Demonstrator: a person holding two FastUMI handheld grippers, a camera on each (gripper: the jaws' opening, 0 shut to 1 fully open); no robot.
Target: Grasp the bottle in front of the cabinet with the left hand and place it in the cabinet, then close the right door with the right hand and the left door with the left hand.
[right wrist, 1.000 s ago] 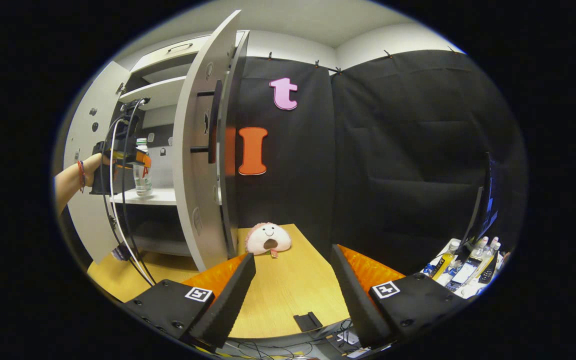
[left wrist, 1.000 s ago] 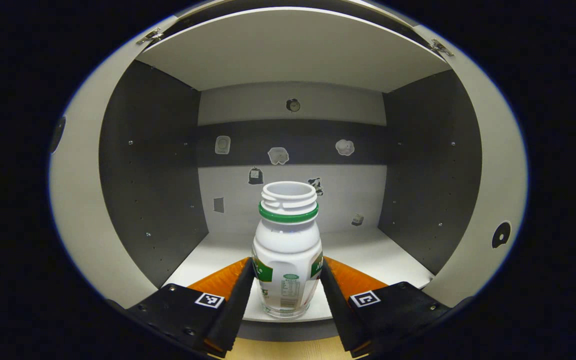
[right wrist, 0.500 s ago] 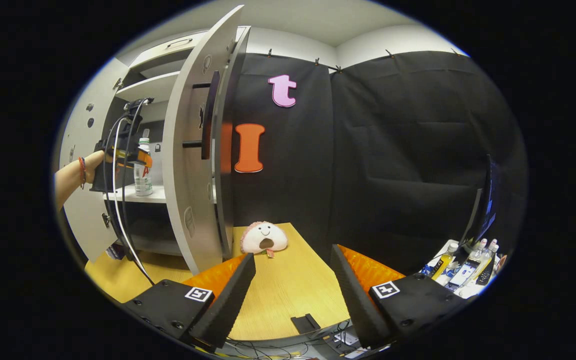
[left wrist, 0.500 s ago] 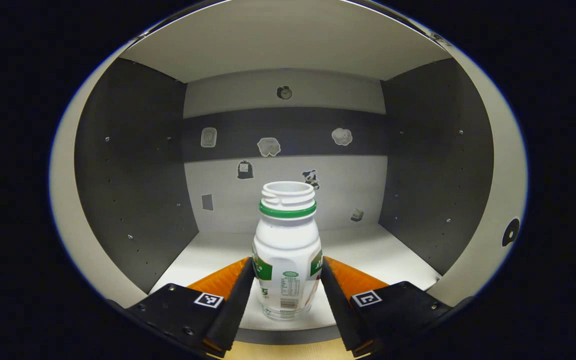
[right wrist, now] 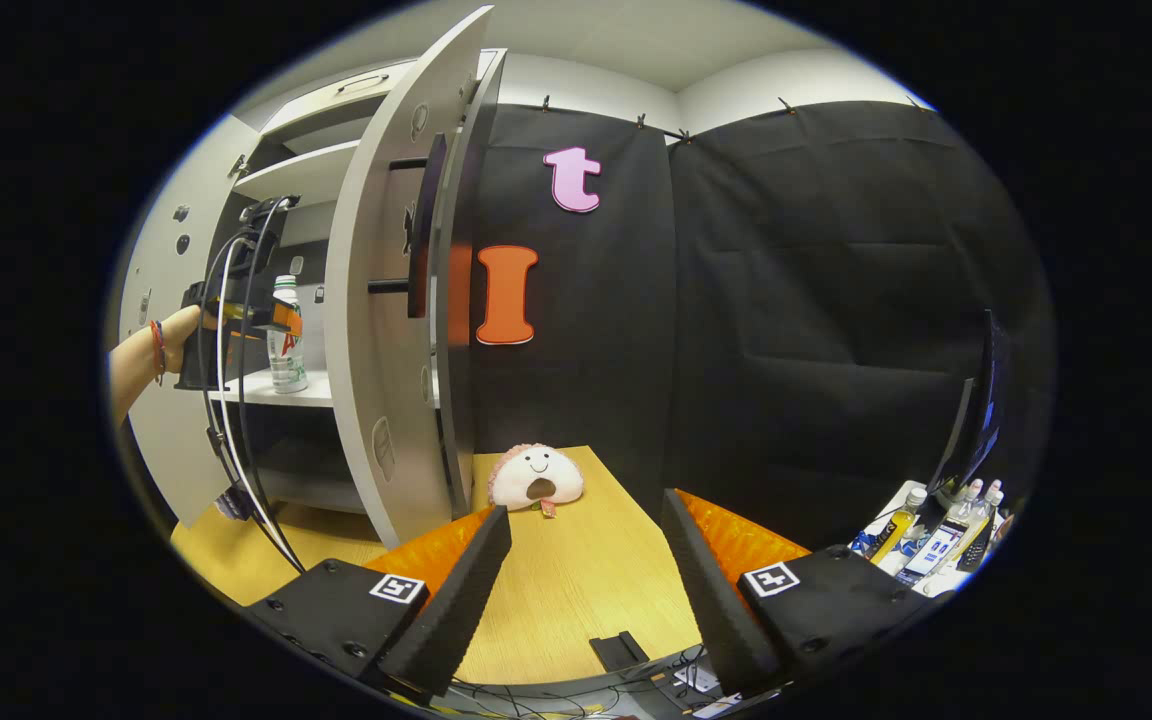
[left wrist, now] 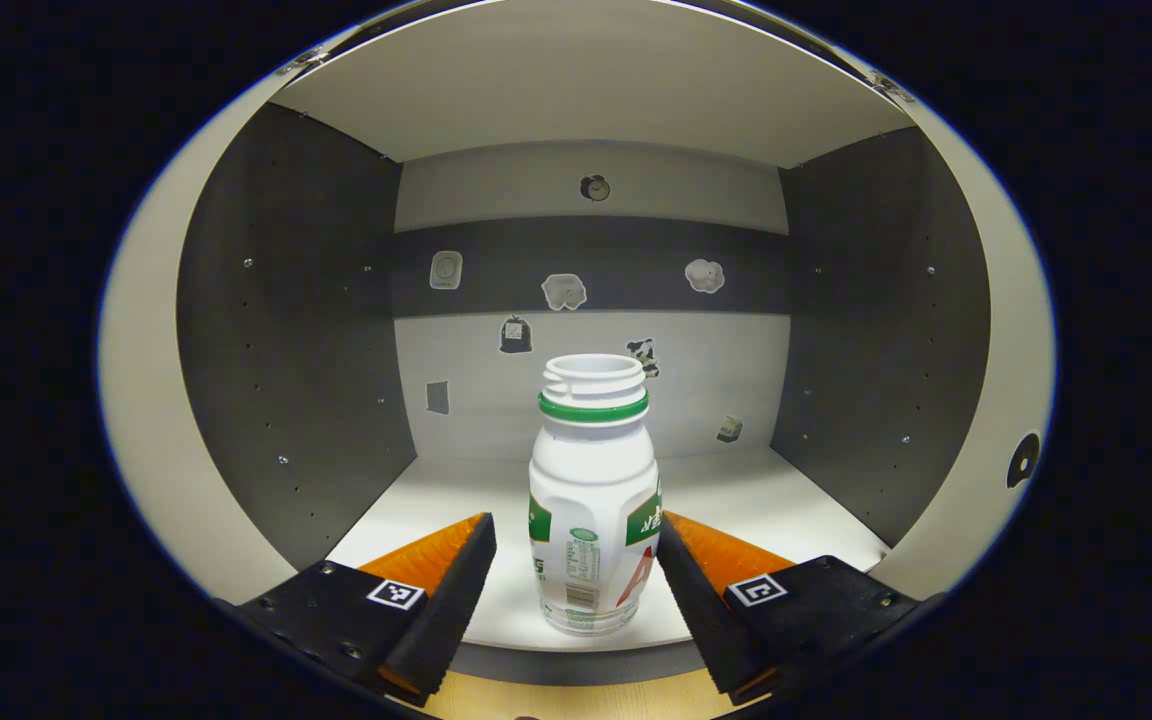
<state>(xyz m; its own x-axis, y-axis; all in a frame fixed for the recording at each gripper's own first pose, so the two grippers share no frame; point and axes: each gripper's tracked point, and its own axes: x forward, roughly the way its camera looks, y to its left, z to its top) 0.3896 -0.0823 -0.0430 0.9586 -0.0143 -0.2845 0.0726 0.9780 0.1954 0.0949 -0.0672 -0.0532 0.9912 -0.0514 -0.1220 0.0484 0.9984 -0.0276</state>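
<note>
As left tongs gape, bottle seemingly free

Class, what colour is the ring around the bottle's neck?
Green ring, clearest in the left gripper view.

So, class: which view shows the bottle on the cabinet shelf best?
The left gripper view: the bottle stands upright, close and central. The right gripper view shows the bottle small, far off, partly behind the left gripper.

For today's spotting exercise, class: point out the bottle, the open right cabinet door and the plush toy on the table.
bottle [left wrist: 591, 480]: left gripper view, on its white body.
right cabinet door [right wrist: 376, 330]: right gripper view, on its pale panel.
plush toy [right wrist: 534, 475]: right gripper view, on its face.
</note>
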